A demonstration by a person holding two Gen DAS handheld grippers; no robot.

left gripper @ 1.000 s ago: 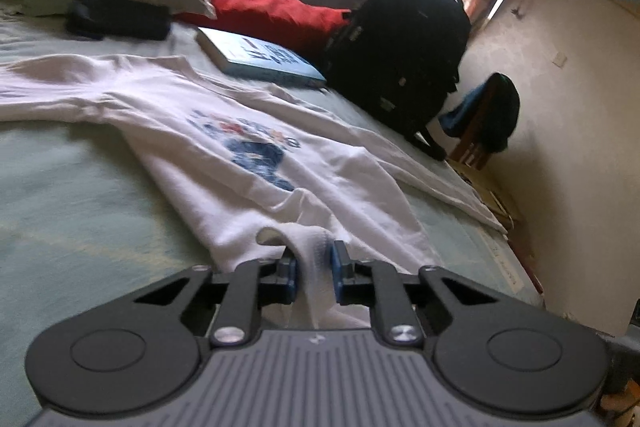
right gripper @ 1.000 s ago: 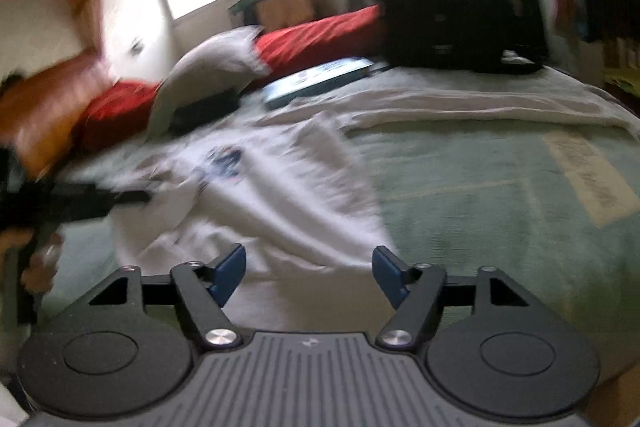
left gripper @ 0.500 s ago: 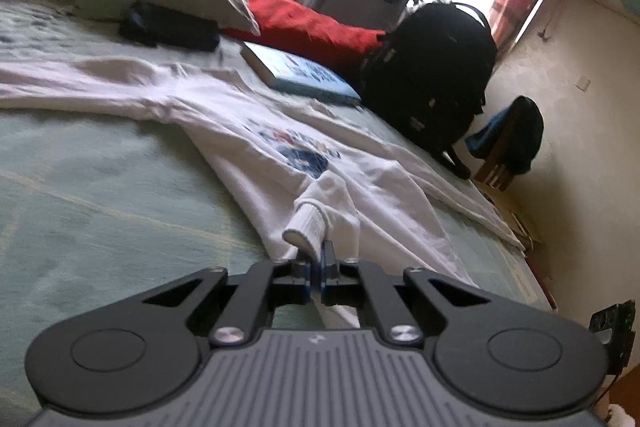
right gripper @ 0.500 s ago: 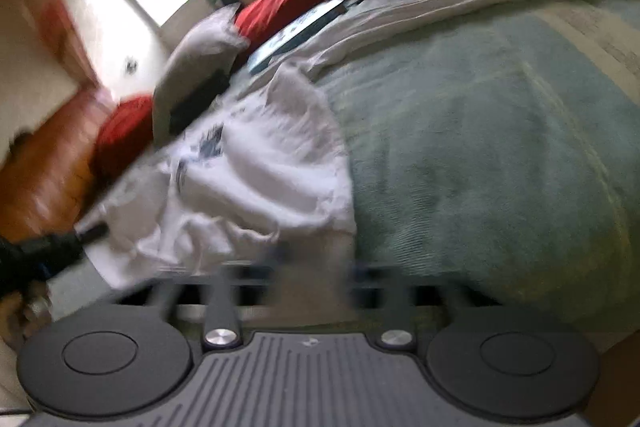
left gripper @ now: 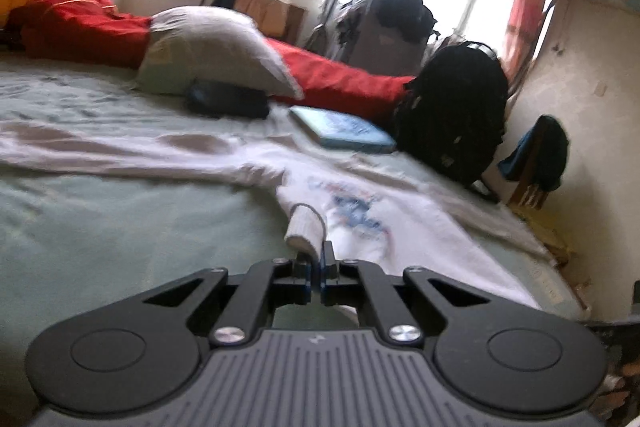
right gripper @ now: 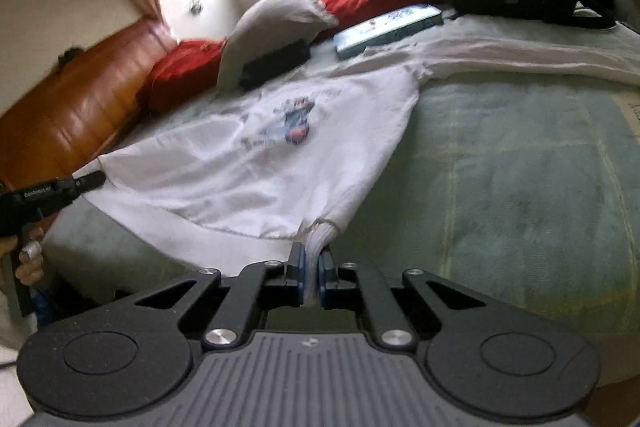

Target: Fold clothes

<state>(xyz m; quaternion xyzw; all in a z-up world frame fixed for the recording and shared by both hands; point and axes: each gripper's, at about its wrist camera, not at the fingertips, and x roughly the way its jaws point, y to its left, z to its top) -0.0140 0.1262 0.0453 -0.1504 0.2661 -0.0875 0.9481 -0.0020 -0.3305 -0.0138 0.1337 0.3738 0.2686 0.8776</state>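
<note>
Two grippers work over a wide bed covered with a pale green blanket [left gripper: 120, 219], which fills most of both views. Across it lies a white long-sleeved sweatshirt with a blue printed picture on its chest [right gripper: 256, 163], one sleeve stretched toward the left edge of the left wrist view, the other toward the right edge of the right wrist view. Behind it, in the upper right, a bulky black backpack [left gripper: 452, 115] stands by a long red bolster [left gripper: 344, 83]; a grey pillow [left gripper: 212, 51] leans toward the upper left, with a light blue book [left gripper: 344, 131] lying flat between them. At lower centre the left gripper [left gripper: 318, 259] pinches the sweatshirt's ribbed hem, a fold of it standing up from the closed fingers. The right gripper [right gripper: 312, 259] has just been closing, and now pinches the hem's other corner.
</note>
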